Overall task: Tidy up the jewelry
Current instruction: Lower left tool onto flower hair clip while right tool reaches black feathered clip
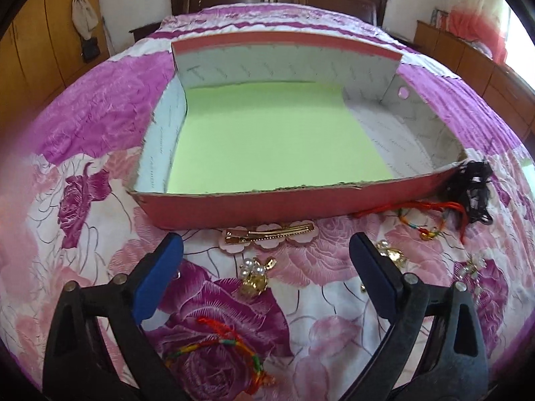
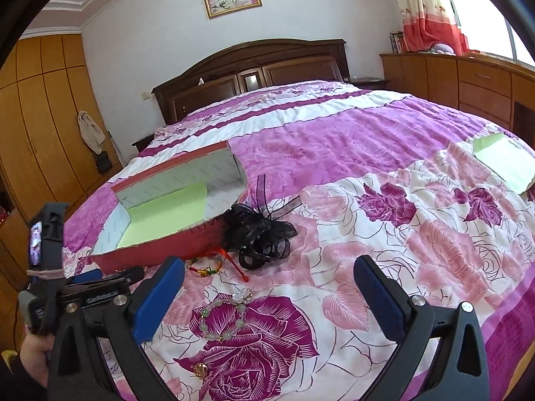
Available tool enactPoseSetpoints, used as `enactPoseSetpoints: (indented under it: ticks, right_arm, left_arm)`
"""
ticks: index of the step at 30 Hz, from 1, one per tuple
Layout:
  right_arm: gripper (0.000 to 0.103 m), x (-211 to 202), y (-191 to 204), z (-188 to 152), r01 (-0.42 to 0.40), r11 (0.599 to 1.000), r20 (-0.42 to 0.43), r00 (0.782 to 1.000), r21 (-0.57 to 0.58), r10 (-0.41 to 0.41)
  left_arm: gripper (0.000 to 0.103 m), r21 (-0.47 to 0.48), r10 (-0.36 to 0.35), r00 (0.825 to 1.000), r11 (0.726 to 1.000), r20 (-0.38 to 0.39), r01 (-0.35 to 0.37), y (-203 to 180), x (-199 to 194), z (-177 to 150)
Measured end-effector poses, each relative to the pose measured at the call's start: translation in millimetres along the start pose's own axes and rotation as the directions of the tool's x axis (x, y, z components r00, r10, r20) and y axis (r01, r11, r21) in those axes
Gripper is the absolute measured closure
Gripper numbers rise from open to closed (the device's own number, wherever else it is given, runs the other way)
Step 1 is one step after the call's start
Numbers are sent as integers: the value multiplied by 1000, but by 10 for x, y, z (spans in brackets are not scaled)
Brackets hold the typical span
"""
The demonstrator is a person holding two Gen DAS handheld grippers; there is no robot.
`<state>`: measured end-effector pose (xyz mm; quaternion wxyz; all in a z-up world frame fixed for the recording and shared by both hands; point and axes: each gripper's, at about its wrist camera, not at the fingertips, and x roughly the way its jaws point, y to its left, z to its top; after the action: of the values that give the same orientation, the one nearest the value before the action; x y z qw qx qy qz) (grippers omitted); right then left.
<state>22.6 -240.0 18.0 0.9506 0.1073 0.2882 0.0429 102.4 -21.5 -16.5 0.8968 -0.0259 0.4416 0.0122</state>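
A red cardboard box (image 1: 254, 205) lined with green paper lies open on the bed; it also shows in the right wrist view (image 2: 150, 254). My left gripper (image 1: 265, 250) is open and empty just before it, over a gold hair clip (image 1: 271, 234) and a pearl brooch (image 1: 255, 274). A red woven bracelet (image 1: 217, 351) lies between its fingers. My right gripper (image 2: 267, 277) is open and empty above a green bead bracelet (image 2: 222, 317). A black hair accessory (image 2: 257, 234) and a red cord bracelet (image 2: 207, 265) lie beside the box's right corner. A gold ring (image 2: 200, 369) lies near.
The floral pink bedspread (image 2: 384, 234) covers the bed. A green paper piece (image 2: 505, 163) lies at the right edge. More gold and pearl pieces (image 1: 391, 250) lie right of the left gripper. The left gripper's handle (image 2: 50, 267) shows at the left.
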Motion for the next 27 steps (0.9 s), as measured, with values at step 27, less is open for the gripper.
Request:
enactPoseSetpoints:
  ticks: [27]
  right_arm:
    - [0, 229, -4, 62, -20, 999, -110, 994, 48, 25]
  left_arm:
    - [41, -84, -43, 998, 996, -51, 39, 181, 134, -33]
